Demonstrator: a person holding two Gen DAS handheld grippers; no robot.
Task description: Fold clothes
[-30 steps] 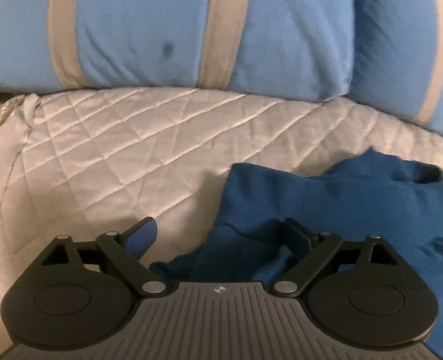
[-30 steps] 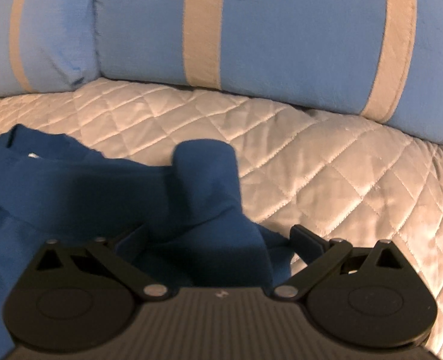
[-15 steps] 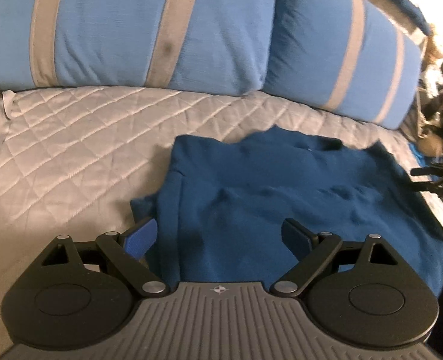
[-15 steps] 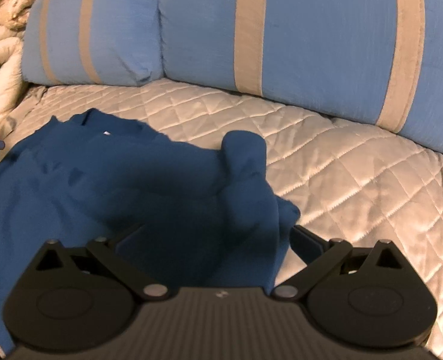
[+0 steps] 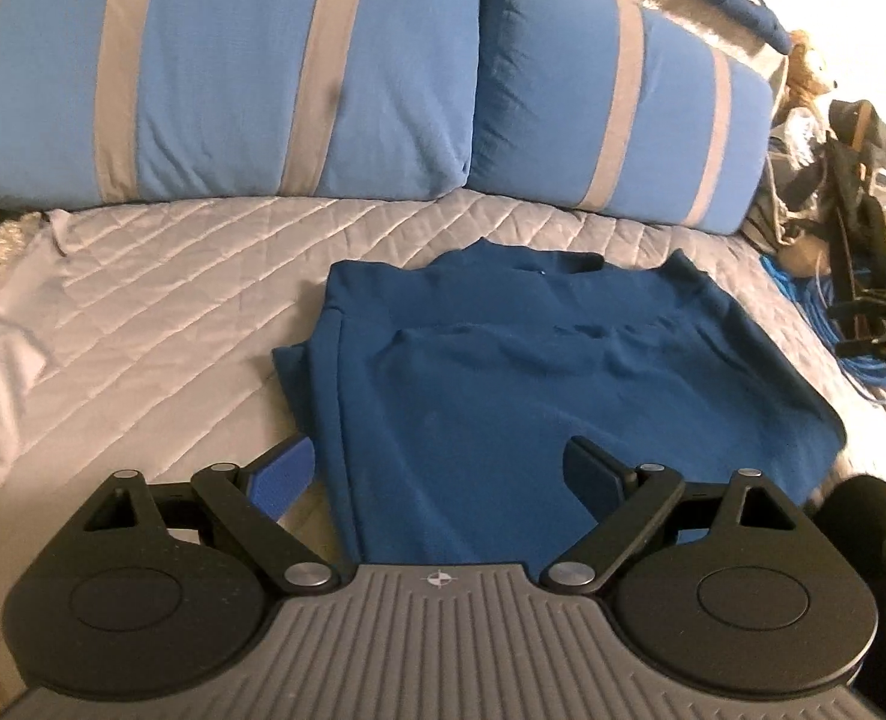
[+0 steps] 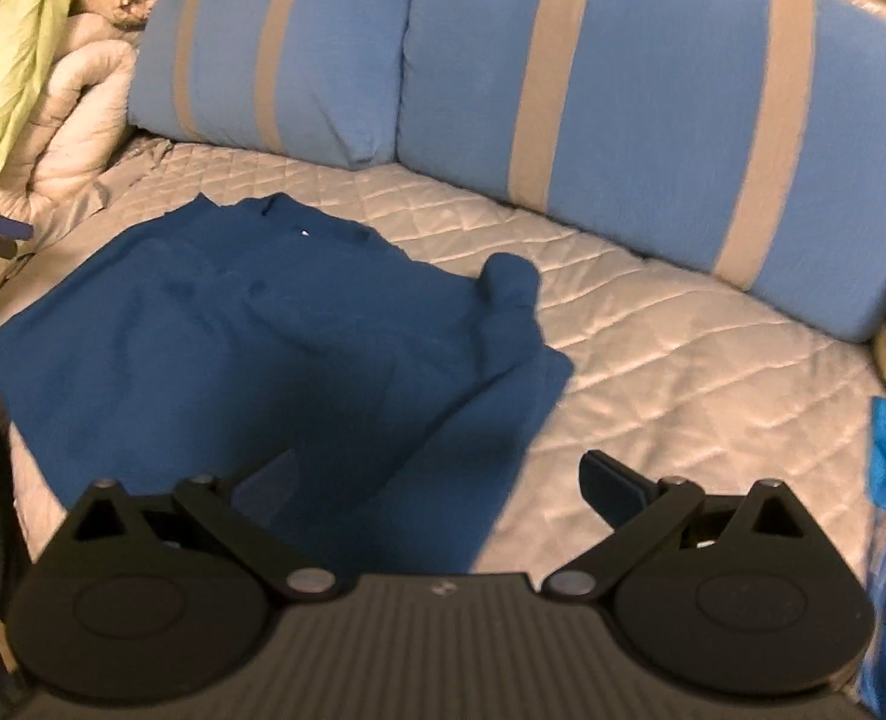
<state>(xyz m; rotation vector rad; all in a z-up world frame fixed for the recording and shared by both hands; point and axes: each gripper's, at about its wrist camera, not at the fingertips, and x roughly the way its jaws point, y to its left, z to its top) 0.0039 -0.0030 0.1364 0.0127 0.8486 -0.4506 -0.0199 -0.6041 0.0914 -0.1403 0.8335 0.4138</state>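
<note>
A dark blue shirt point(image 5: 532, 372) lies spread on the grey quilted bed cover point(image 5: 161, 312), collar toward the pillows, its left side folded inward. In the right wrist view the same shirt point(image 6: 233, 348) shows a bunched sleeve point(image 6: 508, 294) on its right side. My left gripper point(image 5: 440, 468) hovers above the shirt's near left part, open, with nothing between its fingers. My right gripper point(image 6: 437, 480) hangs over the shirt's near right edge, open too, and holds nothing. Far off at the edges, each view shows the other gripper small.
Two light blue pillows with grey stripes point(image 5: 233, 78) point(image 5: 616, 108) line the far edge of the bed. A rumpled beige duvet point(image 6: 77, 108) and a pale green cloth point(image 6: 17, 48) lie at the left. Blue cable coils point(image 5: 856, 324) and dark gear sit beside the bed on the right.
Both grippers have pulled back and risen away from the shirt, so the whole garment and both pillows now show. The shirt lies still; both grippers stay open.
</note>
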